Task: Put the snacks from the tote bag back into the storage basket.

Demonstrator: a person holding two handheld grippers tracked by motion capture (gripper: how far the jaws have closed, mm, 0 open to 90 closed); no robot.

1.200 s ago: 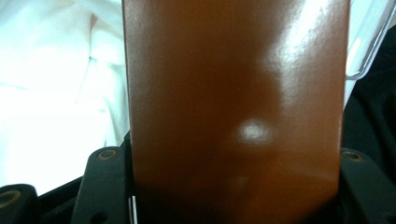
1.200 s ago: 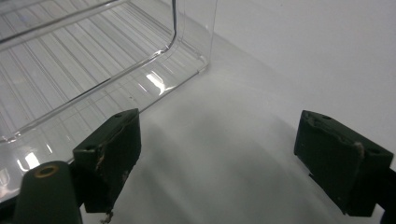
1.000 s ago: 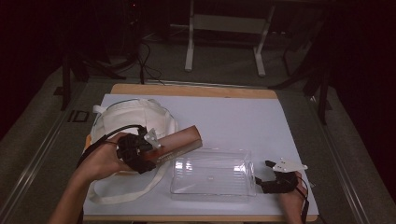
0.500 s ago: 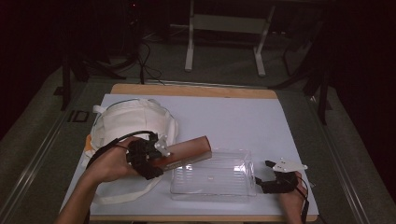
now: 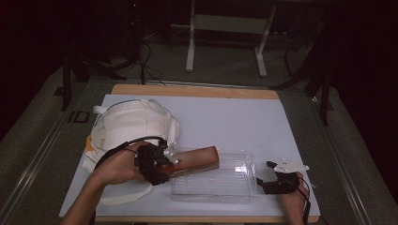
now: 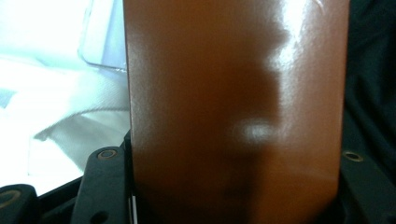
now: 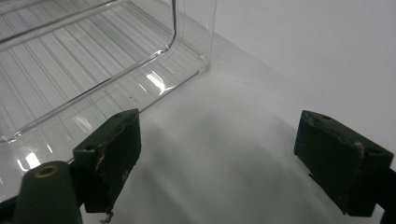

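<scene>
My left gripper [image 5: 174, 163] is shut on a brown cylinder [image 5: 199, 158], held about level and pointing right. The cylinder's far end hangs over the rear left corner of a clear plastic bin [image 5: 213, 182]. In the left gripper view the glossy brown cylinder [image 6: 233, 102] runs up between the black jaws, with the bin's rim [image 6: 100, 60] behind it. My right gripper [image 5: 264, 176] rests on the table just right of the bin, open and holding nothing. The right gripper view shows its fingers [image 7: 112, 149] wide apart beside the bin's corner [image 7: 187, 51].
A white cloth bag [image 5: 133, 123] lies at the table's left, partly under my left hand. The white mat [image 5: 234, 117] covers the wooden table, whose front edge [image 5: 197, 219] is close to both hands. White stand legs [image 5: 190, 51] are on the floor behind.
My left hand has carried the brown cylinder to the right and a little lower, so its end now reaches over the bin. The right gripper has stayed put.
</scene>
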